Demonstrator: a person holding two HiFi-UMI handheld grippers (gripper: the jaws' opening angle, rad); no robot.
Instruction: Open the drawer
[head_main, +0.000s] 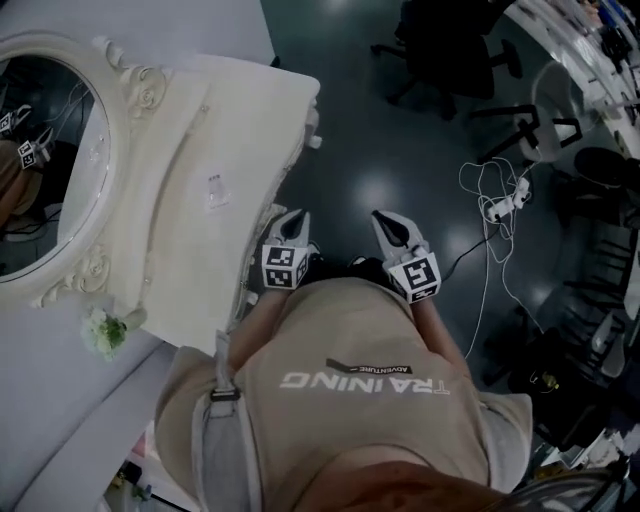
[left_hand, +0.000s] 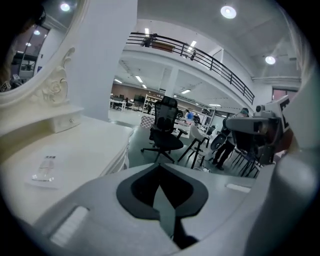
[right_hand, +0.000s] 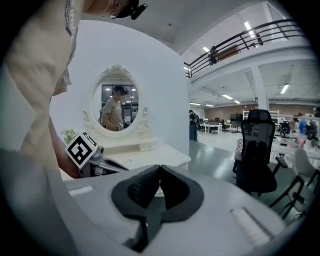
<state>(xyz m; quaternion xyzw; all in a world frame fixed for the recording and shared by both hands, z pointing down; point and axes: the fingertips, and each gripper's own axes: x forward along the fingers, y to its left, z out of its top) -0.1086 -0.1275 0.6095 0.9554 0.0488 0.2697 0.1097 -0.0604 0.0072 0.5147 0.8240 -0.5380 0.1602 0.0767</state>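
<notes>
- Drawer (left_hand: 116, 159): taken to be the panelled front under the worktop (left_hand: 85, 150) of a white dressing table. It is shut, flush with the carved edge. No handle shows clearly.
- Second candidate: a small drawer (left_hand: 66, 122) with a knob at the foot of the mirror (head_main: 50, 150), also shut. I cannot tell which of the two the task means.
- Bearing: the table front lies to the left of the left gripper (head_main: 296, 222) and a little ahead of it, near but not touching.
- Long axis: the front runs roughly along the line the left gripper points, so that gripper faces past the front and not at it. It would likely have to swing left to meet it.
- Nearer hand: the left. The right gripper (head_main: 388, 222) is beside the left one, on the side away from the table.
- Left gripper state: jaws fully together, nothing between them.
- Right gripper state: pads meet at the tips, nothing held.
- Both are held out in front of the person's chest, over the floor (head_main: 400, 130).
- On the worktop, left of the left gripper: a small clear item (left_hand: 45, 170).
- Ahead of the left gripper, well apart: an office chair (left_hand: 165, 125).
- Right of the right gripper: loose cables (head_main: 495, 205) on the floor.
</notes>
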